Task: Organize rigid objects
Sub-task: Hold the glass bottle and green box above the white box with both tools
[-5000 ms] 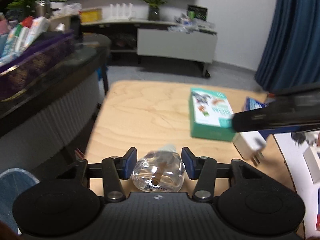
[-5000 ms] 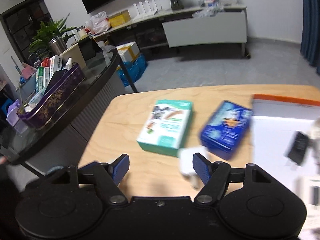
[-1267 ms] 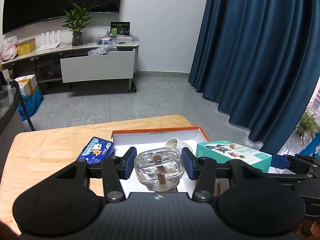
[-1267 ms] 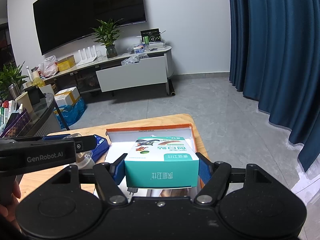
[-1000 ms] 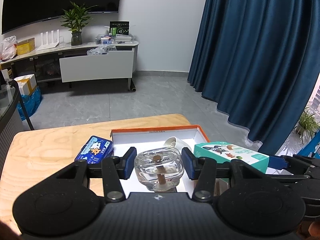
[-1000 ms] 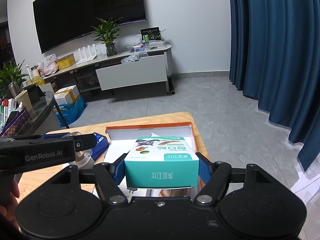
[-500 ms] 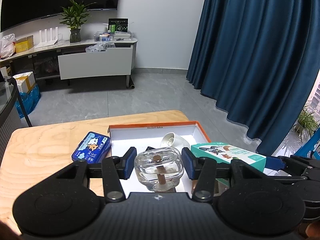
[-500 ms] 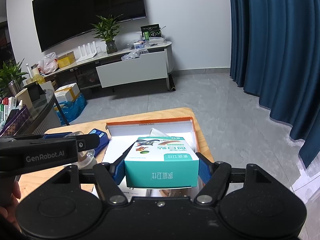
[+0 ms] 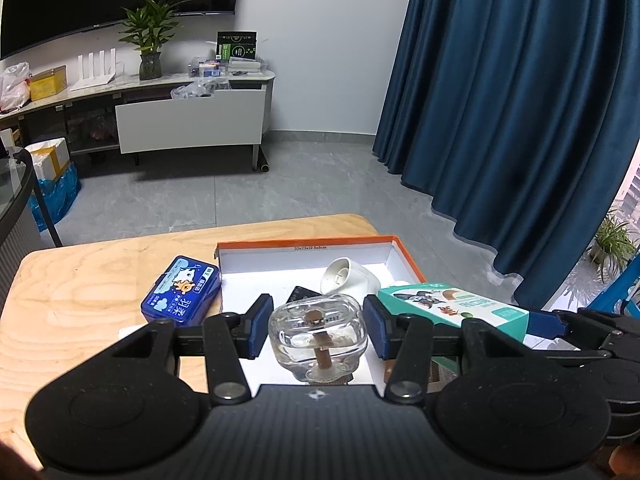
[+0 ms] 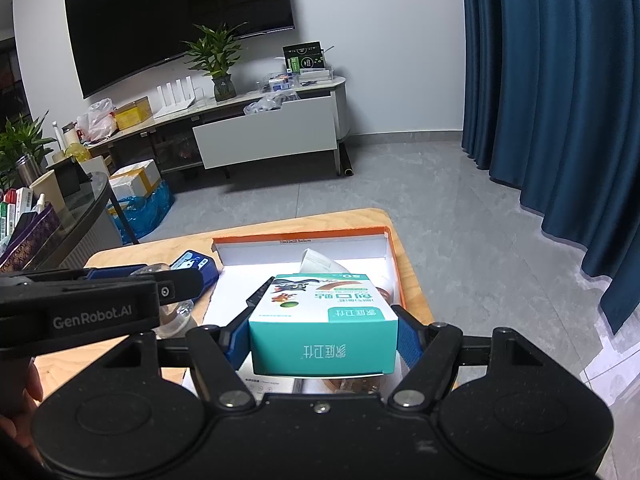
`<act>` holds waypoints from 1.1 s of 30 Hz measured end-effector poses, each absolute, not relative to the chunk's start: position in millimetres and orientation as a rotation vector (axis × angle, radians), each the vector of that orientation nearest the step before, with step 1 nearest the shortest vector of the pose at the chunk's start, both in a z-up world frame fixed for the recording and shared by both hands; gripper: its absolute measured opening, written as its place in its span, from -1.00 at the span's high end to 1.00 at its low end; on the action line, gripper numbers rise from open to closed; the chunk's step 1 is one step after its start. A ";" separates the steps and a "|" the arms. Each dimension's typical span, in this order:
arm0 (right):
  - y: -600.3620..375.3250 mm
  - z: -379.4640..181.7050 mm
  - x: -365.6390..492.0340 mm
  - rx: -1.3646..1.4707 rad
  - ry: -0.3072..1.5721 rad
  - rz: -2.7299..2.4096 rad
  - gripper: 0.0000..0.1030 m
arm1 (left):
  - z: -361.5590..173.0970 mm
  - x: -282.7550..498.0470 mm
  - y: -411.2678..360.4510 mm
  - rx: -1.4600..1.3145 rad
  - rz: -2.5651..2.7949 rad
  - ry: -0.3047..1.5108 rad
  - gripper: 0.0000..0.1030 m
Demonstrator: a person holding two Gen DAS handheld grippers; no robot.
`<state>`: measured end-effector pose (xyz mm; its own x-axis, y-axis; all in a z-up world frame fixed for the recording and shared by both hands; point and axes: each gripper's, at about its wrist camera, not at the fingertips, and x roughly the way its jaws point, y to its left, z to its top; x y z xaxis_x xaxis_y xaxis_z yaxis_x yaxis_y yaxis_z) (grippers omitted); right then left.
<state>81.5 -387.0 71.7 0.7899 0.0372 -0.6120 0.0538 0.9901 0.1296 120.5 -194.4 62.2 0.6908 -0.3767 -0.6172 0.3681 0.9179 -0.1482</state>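
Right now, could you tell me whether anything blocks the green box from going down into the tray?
Partly. The green box hangs over the tray, with a white cup and dark remote lying underneath.

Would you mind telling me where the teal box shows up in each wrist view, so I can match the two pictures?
Left wrist: the teal box is at lower right, held by the right gripper, above the tray's right side.
Right wrist: the teal box is at lower centre, clamped in the right gripper.
Shared landmark: the orange-rimmed tray, with the blue tin on its left.
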 end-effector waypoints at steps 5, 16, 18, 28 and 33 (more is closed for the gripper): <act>-387.7 68.4 82.2 0.146 0.664 -0.012 -0.62 | 61.5 121.1 -194.5 -0.010 -0.415 0.693 0.03; -388.9 64.7 85.5 0.145 0.670 -0.013 -0.63 | 57.8 122.9 -192.9 -0.019 -0.417 0.703 0.03; -389.1 65.3 85.2 0.144 0.670 -0.012 -0.62 | 57.0 122.7 -192.6 -0.018 -0.417 0.705 0.03; -394.8 60.6 85.2 0.153 0.660 -0.042 -0.62 | 56.9 126.5 -185.2 -0.040 -0.402 0.707 0.03; -405.6 68.3 79.3 0.172 0.625 -0.073 -0.62 | 60.4 127.4 -185.0 -0.043 -0.405 0.699 0.03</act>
